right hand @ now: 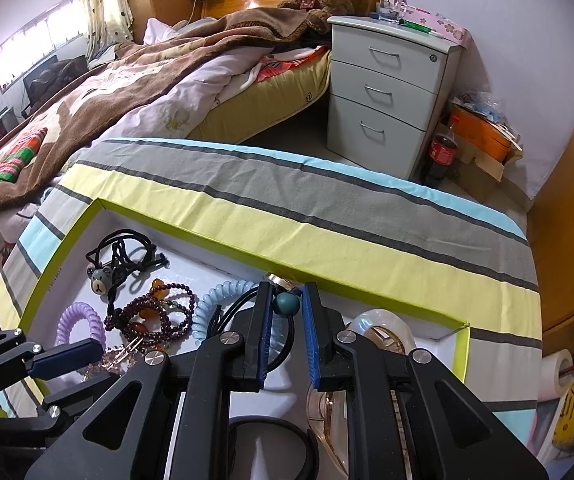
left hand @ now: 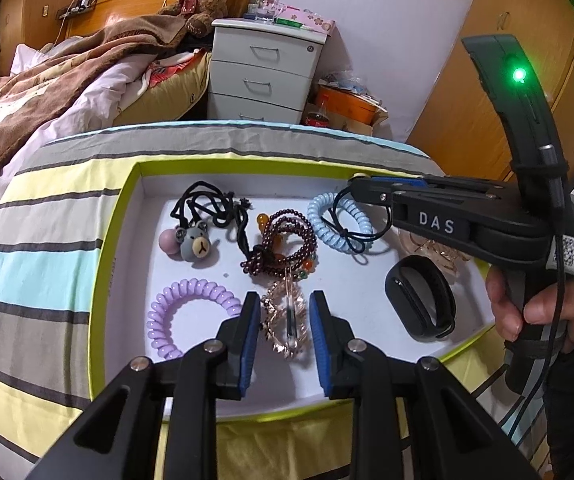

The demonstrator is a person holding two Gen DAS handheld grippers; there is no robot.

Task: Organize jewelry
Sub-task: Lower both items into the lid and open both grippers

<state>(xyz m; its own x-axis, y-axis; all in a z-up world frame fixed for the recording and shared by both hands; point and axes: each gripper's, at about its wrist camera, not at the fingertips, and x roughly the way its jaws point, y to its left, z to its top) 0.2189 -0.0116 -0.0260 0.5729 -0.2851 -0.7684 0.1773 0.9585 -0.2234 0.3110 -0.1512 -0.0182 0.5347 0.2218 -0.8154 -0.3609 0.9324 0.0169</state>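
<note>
- One shallow tray (left hand: pixel 121 216) with a lime-green rim and white floor sits on a striped cloth (left hand: pixel 47 200) over the tabletop; every piece of jewelry lies inside it.
- Toward the tray's far left corner lies a grey bear-face hair tie (left hand: pixel 197 242) with a pink ball and a tangle of black cord.
- Just right of the bear sits a dark red bead bracelet (left hand: pixel 283 240) with amber beads, coiled in several loops.
- Right of the beads is a pale blue spiral hair tie (left hand: pixel 339 220), with a thin black elastic lying across it.
- Nearer than the bear, by the tray's left wall, lies a lilac spiral hair tie (left hand: pixel 185 312).
- Nearer than the beads lies a rose-gold chain bracelet (left hand: pixel 287 320) with a clear pendant.
- Right of the chain rests a black wristband (left hand: pixel 421 304); beyond it, by the tray's right wall, some clear glassy pieces I cannot make out.
- Left tongs (left hand: pixel 283 344) tilt steeply down over the chain, blue pads apart, one on each side of it, not pressing it.
- Right tongs (right hand: pixel 287 334) point down near the tray's far right corner, drawn close together; a teal bead (right hand: pixel 287 304) on a black elastic shows at their tips, but whether it is pinched I cannot tell.
- One hand (left hand: pixel 543 312) grips the right tongs' handle.
</note>
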